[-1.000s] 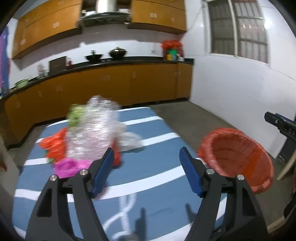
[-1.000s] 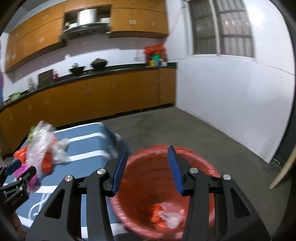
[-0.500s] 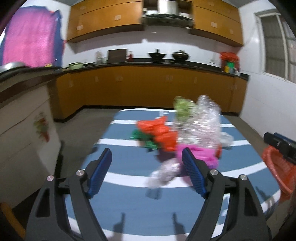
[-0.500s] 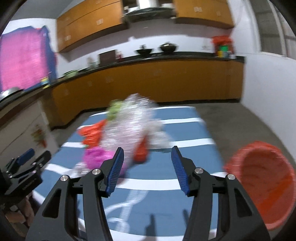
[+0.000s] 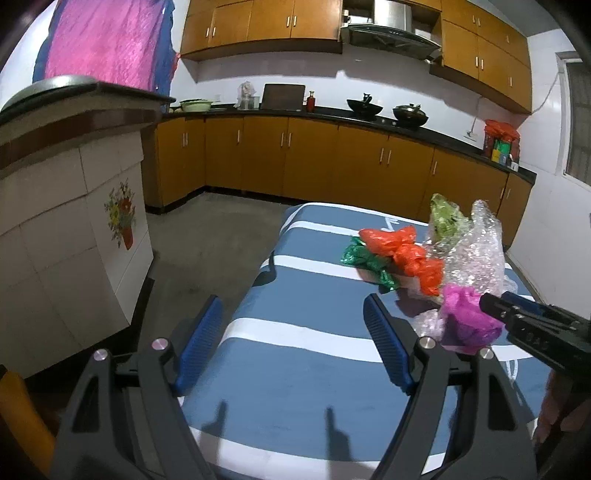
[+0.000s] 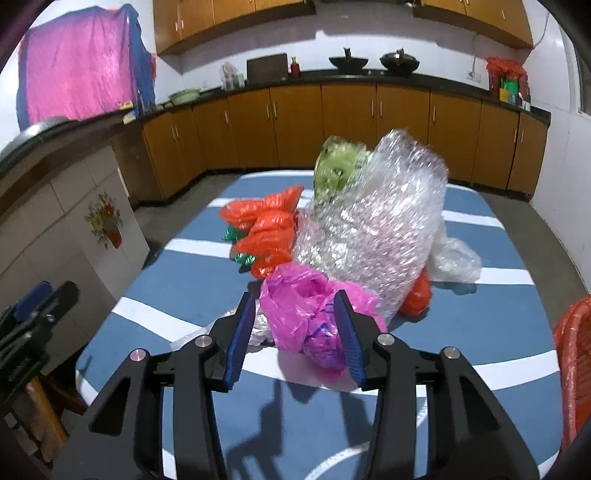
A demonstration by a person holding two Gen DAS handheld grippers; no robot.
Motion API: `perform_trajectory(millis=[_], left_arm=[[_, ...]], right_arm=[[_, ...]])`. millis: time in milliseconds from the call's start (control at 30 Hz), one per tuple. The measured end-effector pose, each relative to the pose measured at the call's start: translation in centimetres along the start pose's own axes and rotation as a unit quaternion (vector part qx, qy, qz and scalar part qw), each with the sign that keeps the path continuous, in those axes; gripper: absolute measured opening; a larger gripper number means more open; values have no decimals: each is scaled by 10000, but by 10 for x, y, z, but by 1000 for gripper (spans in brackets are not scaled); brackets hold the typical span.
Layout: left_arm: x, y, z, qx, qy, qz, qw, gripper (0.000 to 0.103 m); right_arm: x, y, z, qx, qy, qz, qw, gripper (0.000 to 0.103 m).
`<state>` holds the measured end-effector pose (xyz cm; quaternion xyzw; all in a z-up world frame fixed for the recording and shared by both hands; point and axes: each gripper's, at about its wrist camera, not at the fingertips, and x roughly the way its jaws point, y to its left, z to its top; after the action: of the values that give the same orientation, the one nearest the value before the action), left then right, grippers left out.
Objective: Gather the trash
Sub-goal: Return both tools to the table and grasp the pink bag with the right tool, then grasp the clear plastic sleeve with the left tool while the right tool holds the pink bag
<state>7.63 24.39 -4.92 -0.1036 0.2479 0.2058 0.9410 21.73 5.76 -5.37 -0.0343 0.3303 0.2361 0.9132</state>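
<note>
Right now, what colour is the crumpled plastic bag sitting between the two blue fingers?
Bright pink crumpled plastic bag, with some dark blue marking; clearest in the right wrist view.

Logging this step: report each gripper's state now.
Left gripper: open, empty, over the striped table.
Right gripper: open, jaws straddling the pink plastic bag, not closed on it.

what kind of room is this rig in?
Most likely a home kitchen: wooden cabinets under a dark counter, woks on the stove, a range hood above. The trash pile sits on a blue striped table.
</note>
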Motion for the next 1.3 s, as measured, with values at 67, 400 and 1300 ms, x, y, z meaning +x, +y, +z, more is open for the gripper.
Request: perform_trajectory(millis=[67,400,1300], left_arm=[[3,3,-1,-29,30,-4,10000,77],[17,-6,-3,6,170,-185,9997,77],[110,-125,-25,1268,1570,-1384,9696,57]], right_arm=[[7,2,-1,-31,87,-58,9999,39],[17,5,-9,-80,321,6,9995,7],[-68,-93,-6,812,-585,-704,9925,5]])
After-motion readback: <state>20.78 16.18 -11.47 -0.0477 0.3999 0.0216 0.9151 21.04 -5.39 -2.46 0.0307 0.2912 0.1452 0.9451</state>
